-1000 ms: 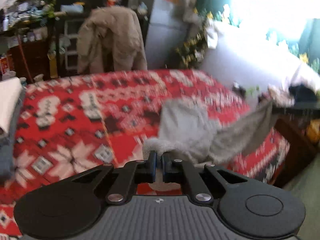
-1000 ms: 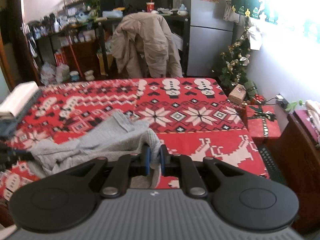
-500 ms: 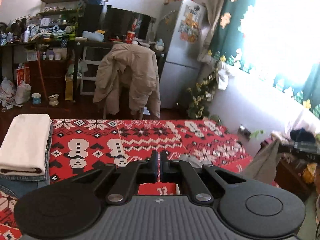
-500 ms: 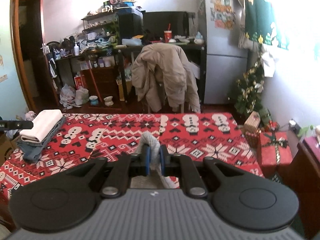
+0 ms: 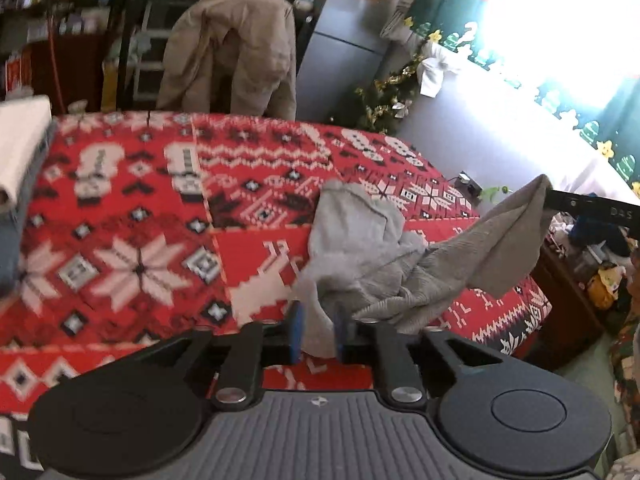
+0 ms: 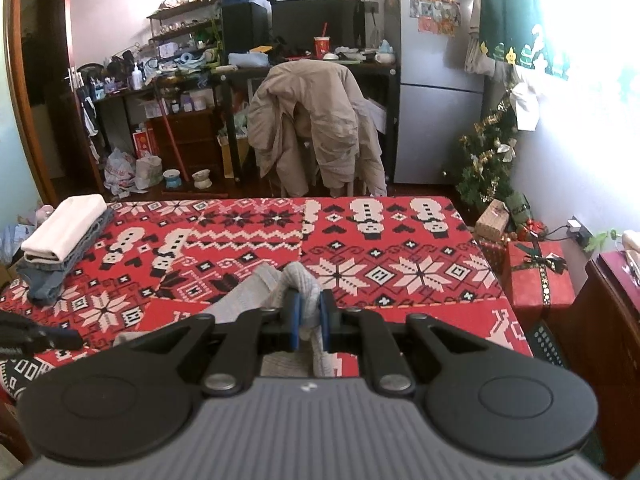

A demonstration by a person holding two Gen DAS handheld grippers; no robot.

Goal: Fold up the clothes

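A grey knit garment (image 5: 360, 248) lies crumpled on the red patterned blanket (image 5: 132, 240). One end of it hangs between the blue pads of my left gripper (image 5: 318, 332), whose jaws are opening and stand parted around the cloth. Another corner is stretched up to the right, where my right gripper (image 5: 554, 200) pinches it. In the right wrist view my right gripper (image 6: 310, 320) is shut on a grey fold of the garment (image 6: 260, 288). My left gripper (image 6: 60, 338) shows dark at the left edge, low over the blanket (image 6: 400, 240).
A folded stack of white cloth on jeans (image 6: 64, 236) sits at the blanket's far left corner. A chair draped with a beige jacket (image 6: 316, 120) stands behind the bed. A red gift box (image 6: 536, 276) and a wooden cabinet (image 6: 616, 312) stand to the right.
My left gripper rose, then came back down to the blanket, and its shut jaws have parted around the grey cloth. My right gripper has lifted with its corner still pinched.
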